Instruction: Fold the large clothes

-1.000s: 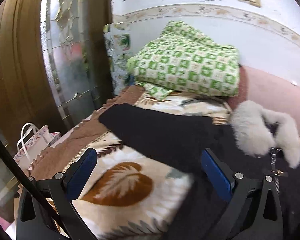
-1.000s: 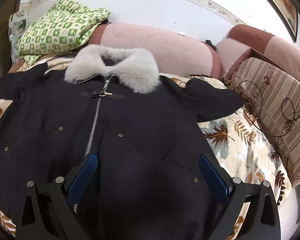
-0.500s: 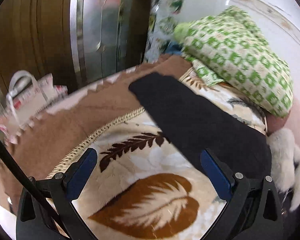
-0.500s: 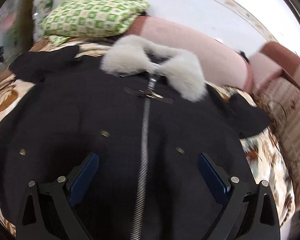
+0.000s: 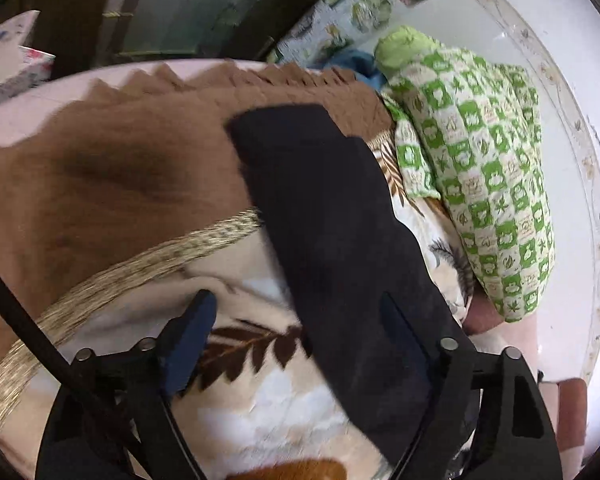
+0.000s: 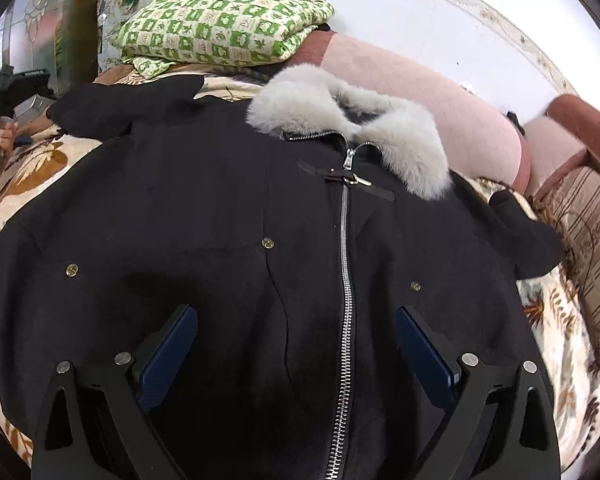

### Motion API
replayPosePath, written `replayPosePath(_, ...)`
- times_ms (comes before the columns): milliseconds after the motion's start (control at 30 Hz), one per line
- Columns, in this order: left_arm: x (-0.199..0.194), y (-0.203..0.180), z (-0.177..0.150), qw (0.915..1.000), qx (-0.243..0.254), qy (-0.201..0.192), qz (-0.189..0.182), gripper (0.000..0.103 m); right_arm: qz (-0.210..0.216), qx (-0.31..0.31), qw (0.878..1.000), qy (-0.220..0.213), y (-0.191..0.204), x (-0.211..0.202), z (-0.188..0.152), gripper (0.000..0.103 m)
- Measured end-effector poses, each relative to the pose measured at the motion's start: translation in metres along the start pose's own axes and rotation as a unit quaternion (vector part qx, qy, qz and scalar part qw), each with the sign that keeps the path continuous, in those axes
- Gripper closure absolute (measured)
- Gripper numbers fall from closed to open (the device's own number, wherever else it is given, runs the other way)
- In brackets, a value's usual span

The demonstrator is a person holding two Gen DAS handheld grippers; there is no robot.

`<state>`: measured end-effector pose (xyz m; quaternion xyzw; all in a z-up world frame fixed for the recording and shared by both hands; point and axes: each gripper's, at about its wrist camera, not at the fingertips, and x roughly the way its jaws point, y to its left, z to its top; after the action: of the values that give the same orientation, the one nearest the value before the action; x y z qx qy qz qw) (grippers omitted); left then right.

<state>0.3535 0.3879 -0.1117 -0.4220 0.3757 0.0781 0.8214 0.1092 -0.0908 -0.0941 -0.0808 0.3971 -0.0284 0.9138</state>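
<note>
A black zip-up coat [image 6: 220, 240] with a grey fur collar [image 6: 380, 136] lies spread face up on a leaf-patterned blanket [image 6: 28, 168]. Its silver zipper [image 6: 344, 272] is closed. My right gripper [image 6: 296, 344] is open and hovers above the coat's lower front, its jaws on either side of the zipper. In the left wrist view the coat's left sleeve [image 5: 332, 216] stretches out over the blanket [image 5: 260, 412]. My left gripper [image 5: 296, 328] is open just above the sleeve, right finger over the sleeve, left finger over the blanket.
A folded green checked quilt [image 5: 480, 152] lies at the head of the bed, also in the right wrist view [image 6: 220, 24]. Pink bolsters [image 6: 428, 96] line the wall. A striped cushion [image 6: 588, 240] sits at the right. A brown blanket border [image 5: 100, 184] and a paper bag [image 5: 12, 56] lie left.
My left gripper has swung left and down toward the sleeve's outer end. My right gripper has moved left, now centred over the zipper. Both stayed open.
</note>
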Motion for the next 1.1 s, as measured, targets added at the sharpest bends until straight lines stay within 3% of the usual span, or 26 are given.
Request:
replayPosePath(167, 0.016, -0.008, 0.01, 0.9994, 0.021, -0.003, -0.029, 0.026, -0.001, 0.002, 1.0, 0.006, 0.002, 0.009, -0.002, 0.003)
replayPosePath(200, 0.022, -0.007, 0.01, 0.999, 0.013, 0.005, -0.043, 0.034, 0.001, 0.004, 1.0, 0.009, 0.002, 0.012, -0.002, 0.003)
replayPosePath(267, 0.036, -0.004, 0.011, 0.9983, -0.002, 0.026, -0.052, 0.059, 0.001, 0.007, 1.0, 0.016, 0.003, 0.017, -0.003, 0.003)
replayPosePath(300, 0.041, -0.004, 0.01, 0.9987, -0.002, 0.031, -0.041, 0.078, 0.001, 0.008, 1.0, 0.02, 0.003, 0.02, -0.004, 0.003)
replayPosePath(400, 0.033, -0.011, 0.01, 0.9991, 0.009, 0.016, -0.038, 0.091, 0.0, 0.01, 1.0, 0.025, 0.004, 0.024, -0.005, 0.002)
replayPosePath(533, 0.004, -0.043, 0.004, 0.9978, 0.051, -0.025, -0.035, 0.094, -0.004, 0.01, 1.0, 0.021, 0.005, 0.024, -0.007, 0.002)
replayPosePath(633, -0.02, -0.083, -0.013, 0.9922, 0.103, -0.053, -0.045, 0.094, -0.004, 0.014, 1.0, 0.019, 0.004, 0.023, -0.008, 0.002)
replayPosePath(733, -0.037, -0.131, -0.043, 0.9812, 0.167, -0.062, -0.073, 0.094, -0.002, 0.025, 0.999, 0.022, 0.001, 0.021, -0.008, 0.002)
replayPosePath(833, -0.047, -0.179, -0.084, 0.9645, 0.236, -0.058, -0.102, 0.094, 0.001, 0.036, 0.999, 0.016, -0.005, 0.01, -0.005, 0.003)
replayPosePath(933, -0.043, -0.217, -0.127, 0.9444, 0.289, -0.011, -0.157, 0.094, -0.008, 0.043, 0.999, -0.001, -0.019, -0.009, -0.004, 0.004)
replayPosePath(1000, -0.039, -0.242, -0.164, 0.9225, 0.34, 0.021, -0.182, 0.094, -0.023, 0.053, 0.998, -0.008, -0.035, -0.023, -0.007, 0.004)
replayPosePath(1100, -0.038, -0.262, -0.207, 0.8982, 0.386, 0.054, -0.203, 0.088, -0.048, 0.082, 0.995, -0.009, -0.065, -0.04, -0.016, 0.004)
